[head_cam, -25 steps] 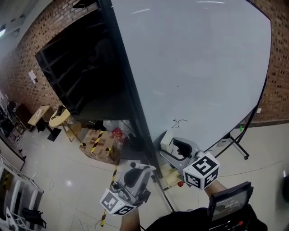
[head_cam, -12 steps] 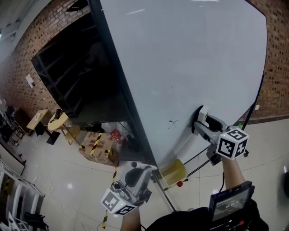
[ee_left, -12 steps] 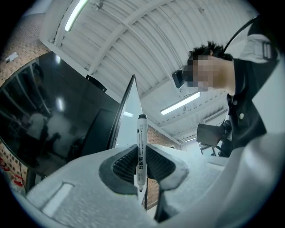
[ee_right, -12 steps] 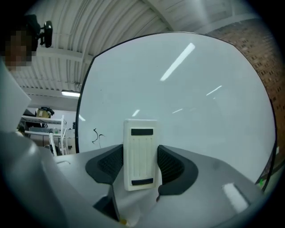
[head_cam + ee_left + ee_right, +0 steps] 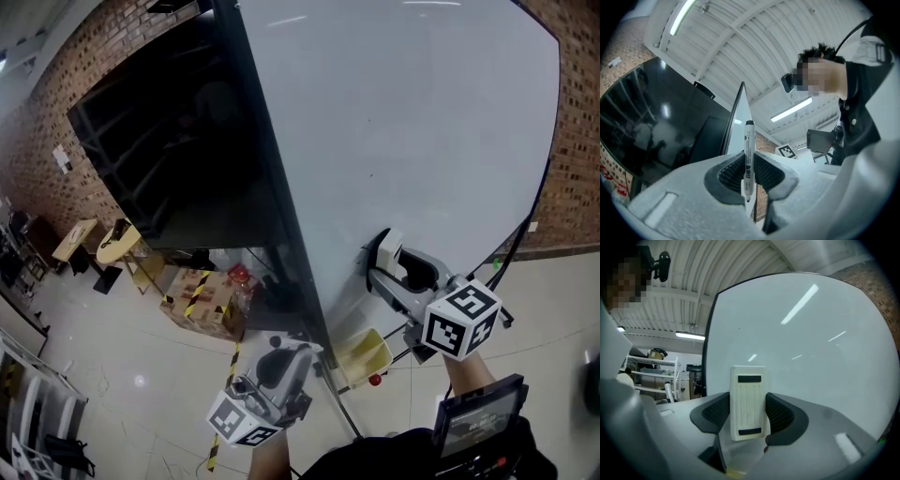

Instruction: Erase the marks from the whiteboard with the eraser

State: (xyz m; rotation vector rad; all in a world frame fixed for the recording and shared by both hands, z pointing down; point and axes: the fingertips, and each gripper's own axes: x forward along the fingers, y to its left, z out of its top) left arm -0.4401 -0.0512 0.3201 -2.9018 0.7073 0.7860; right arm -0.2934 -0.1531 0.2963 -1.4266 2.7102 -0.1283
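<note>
The whiteboard (image 5: 412,112) fills the upper right of the head view. My right gripper (image 5: 392,261) is shut on a cream eraser (image 5: 383,249), which is pressed flat against the board's lower part. In the right gripper view the eraser (image 5: 748,401) stands upright between the jaws, facing the whiteboard (image 5: 806,333). One tiny dark dot (image 5: 371,174) shows on the board; no scribble is visible near the eraser. My left gripper (image 5: 278,354) hangs low, away from the board, shut on a white marker (image 5: 749,157).
A dark glass screen (image 5: 178,141) adjoins the board's left edge. Below the board sit a yellow bin (image 5: 364,354) and the stand's legs (image 5: 497,267). Taped cardboard boxes (image 5: 202,298) lie on the floor at left. Brick wall (image 5: 577,169) stands behind.
My right gripper has slid the eraser leftward and slightly down over the small scribble low on the board, which no longer shows. The left gripper has stayed put.
</note>
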